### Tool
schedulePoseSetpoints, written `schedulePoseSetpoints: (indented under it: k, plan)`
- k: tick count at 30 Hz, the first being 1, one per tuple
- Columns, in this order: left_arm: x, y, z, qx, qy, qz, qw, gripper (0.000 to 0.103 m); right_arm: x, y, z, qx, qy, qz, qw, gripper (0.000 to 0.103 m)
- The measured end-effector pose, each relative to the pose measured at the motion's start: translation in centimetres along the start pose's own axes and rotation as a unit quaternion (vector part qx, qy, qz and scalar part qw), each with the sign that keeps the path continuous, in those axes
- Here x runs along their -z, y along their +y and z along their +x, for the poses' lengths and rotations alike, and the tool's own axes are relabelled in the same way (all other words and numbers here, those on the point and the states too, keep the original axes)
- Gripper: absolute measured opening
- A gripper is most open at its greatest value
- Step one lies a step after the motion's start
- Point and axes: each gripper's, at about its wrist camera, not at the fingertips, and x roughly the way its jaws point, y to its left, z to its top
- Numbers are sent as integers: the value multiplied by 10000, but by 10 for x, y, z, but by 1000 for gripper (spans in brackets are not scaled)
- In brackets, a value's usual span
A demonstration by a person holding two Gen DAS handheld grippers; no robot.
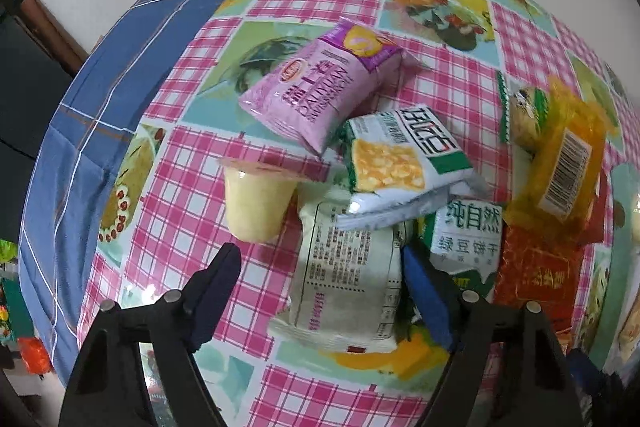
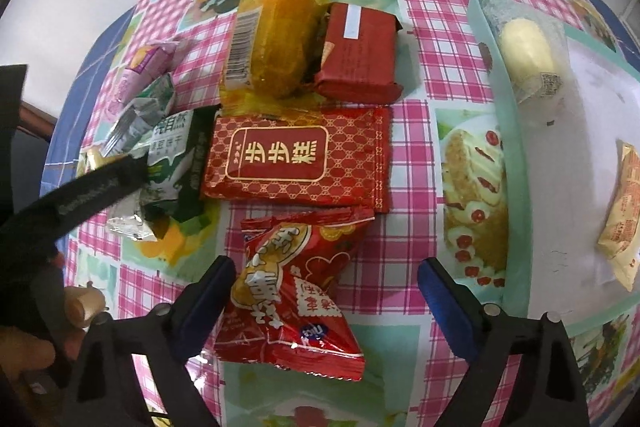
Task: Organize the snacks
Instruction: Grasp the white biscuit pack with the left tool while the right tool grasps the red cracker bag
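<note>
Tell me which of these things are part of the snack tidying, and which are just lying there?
Part of the job:
pink packet
jelly cup
red flat packet
red crinkled packet
white tray
left gripper
right gripper

Just lying there:
checked tablecloth
blue cloth

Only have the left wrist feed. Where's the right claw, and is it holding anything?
Observer: The right claw is open, its fingers either side of a red crimped snack bag lying on the tablecloth. Nothing is gripped.
Operator: Anything set aside yet?
Observer: Two items lie on a white tray to its right: a clear-wrapped pale cake and a beige packet.
Operator: What's past the orange-wrapped cake?
Observer: A dark red block-shaped packet lies right beside the orange-wrapped cake.
</note>
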Motion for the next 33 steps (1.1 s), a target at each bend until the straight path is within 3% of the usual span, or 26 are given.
schedulePoseSetpoints:
  k: [5,10,13,22,29,33]
  plan:
    - [-5,9,8,211,108,-344,9991,55,4,5,1,79,-29,-24,10000,83]
    - [-1,11,8,285,133,-294,9991,53,7,-1,-5,11,-50,62,10000,62]
    - [5,9,6,317,181,-257,9990,53,6,-3,-7,-74,-34,100,9999,58]
    - [11,2,-25,622,77,-416,9972,53,0,-5,-28,-354,-180,212,9990,55]
    - [12,2,-67,648,-436,-402,9961,53,-2,-11,-60,-587,-542,376,9961,55]
    - [16,2,-94,656,-755,-345,9944,53,-2,-16,-70,-513,-705,427,9953,55]
